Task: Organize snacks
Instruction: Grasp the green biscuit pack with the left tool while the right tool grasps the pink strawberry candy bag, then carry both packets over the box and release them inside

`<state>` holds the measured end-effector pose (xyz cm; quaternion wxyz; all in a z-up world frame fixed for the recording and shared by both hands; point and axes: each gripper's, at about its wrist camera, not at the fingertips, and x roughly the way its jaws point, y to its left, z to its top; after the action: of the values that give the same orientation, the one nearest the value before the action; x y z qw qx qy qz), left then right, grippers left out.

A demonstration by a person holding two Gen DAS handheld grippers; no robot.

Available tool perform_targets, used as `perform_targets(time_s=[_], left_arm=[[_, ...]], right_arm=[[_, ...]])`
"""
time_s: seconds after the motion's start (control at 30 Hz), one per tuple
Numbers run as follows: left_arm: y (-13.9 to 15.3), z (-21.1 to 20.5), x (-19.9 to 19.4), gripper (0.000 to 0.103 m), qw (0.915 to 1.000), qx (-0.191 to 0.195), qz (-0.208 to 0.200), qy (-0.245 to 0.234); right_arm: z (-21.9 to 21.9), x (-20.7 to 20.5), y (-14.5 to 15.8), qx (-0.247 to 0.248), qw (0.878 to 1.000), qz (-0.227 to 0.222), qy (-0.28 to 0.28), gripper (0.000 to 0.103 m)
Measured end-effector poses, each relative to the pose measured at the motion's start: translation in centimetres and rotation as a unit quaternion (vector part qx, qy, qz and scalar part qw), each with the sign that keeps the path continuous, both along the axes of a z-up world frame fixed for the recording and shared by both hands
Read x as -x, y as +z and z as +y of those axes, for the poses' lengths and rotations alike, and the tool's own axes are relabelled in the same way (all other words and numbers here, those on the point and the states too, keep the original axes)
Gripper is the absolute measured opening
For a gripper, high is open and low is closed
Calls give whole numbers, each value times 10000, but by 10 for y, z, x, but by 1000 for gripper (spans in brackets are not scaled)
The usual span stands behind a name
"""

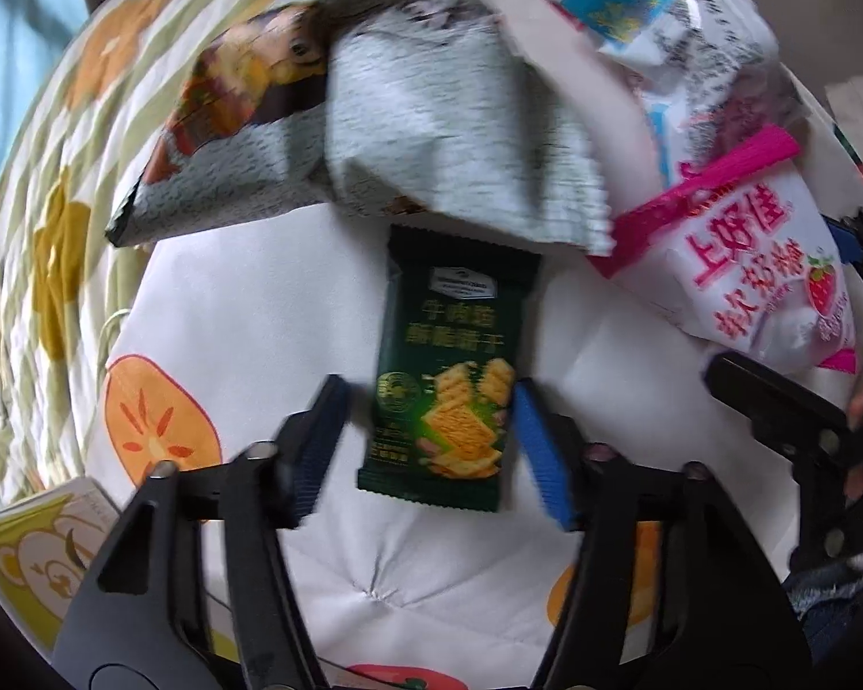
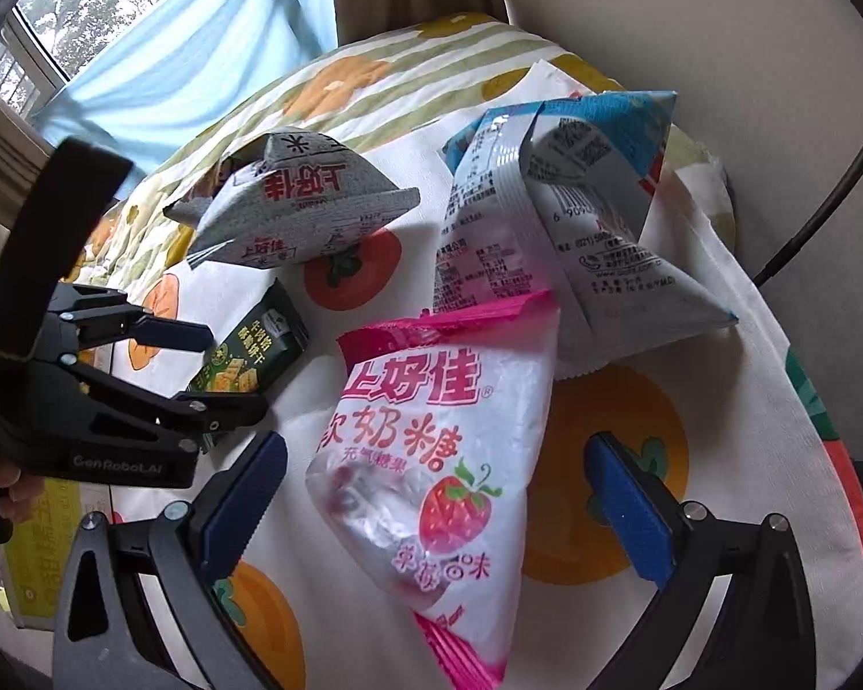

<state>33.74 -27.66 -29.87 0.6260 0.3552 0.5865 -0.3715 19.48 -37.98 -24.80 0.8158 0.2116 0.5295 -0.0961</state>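
- No box, tray or basket holding snacks shows; the packets lie loose on a white cloth (image 1: 230, 299) printed with orange fruit, spread over a striped quilt (image 1: 40, 172).
- The green cracker packet (image 1: 451, 368) lies flat at the middle of the left wrist view, dark green with gold lettering and pictured square crackers; its lower half sits between the blue pads.
- The left gripper (image 1: 431, 437) points down over it, its pads at 9 and 3 o'clock against the packet's edges, pinching it.
- The pink strawberry candy bag (image 2: 431, 431) lies in the centre of the right wrist view, white with pink sealed ends.
- The right gripper (image 2: 437, 494) has its jaws spread wide on either side of that bag, not touching it.
- A grey snack bag (image 2: 293, 213) sits at 11 o'clock, and a blue-and-white bag (image 2: 569, 218) at 1 o'clock, partly under the pink bag.
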Motion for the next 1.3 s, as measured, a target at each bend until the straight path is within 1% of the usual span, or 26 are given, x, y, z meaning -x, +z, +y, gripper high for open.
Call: perform_targets(time_s=[0.1, 0.27, 0.33, 0.37, 0.43, 0.5, 0.57, 0.67, 0.77, 0.93, 1.07, 1.2, 1.3], left_arm=[[2, -2, 6, 41, 9999, -20, -129, -95], [3, 4, 4, 41, 9999, -19, -28, 117], [2, 7, 5, 41, 9999, -37, -28, 164], [2, 9, 6, 41, 9998, -36, -30, 201], [2, 11, 6, 41, 9995, -31, -29, 302], [1, 12, 2, 41, 9991, -11, -12, 423], [1, 13, 1, 41, 9987, 12, -3, 516], [3, 16, -1, 41, 9977, 85, 59, 671], [10, 22, -1, 41, 9966, 187, 54, 800], [39, 35, 4, 41, 9931, 499, -71, 1054], [78, 50, 5, 41, 9867, 899, -238, 1336], [123, 77, 6, 41, 9766, 1325, -348, 1660], [155, 97, 1, 41, 9686, 1535, -635, 1851]], right_arm=[[-1, -1, -1, -33, 10000, -9, -40, 103], [-3, -2, -4, -37, 10000, 9, -90, 102], [-2, -3, -7, -54, 10000, 50, -56, 97], [-3, -4, -9, -80, 9999, 107, -18, 92], [0, -5, -9, 48, 9999, 139, 77, 85], [3, -6, -7, 181, 9995, 168, 219, 64], [5, -7, -5, 108, 9993, 138, 319, 51], [8, -3, -3, 95, 9991, 141, 376, 45], [11, 3, 2, 91, 9991, 101, 404, 44], [15, 12, 21, 211, 9987, -100, 448, 42], [21, 13, 46, 338, 9972, -273, 608, 42], [31, 12, 76, 434, 9938, -498, 890, 42], [45, 1, 104, 383, 9897, -694, 1192, 42]])
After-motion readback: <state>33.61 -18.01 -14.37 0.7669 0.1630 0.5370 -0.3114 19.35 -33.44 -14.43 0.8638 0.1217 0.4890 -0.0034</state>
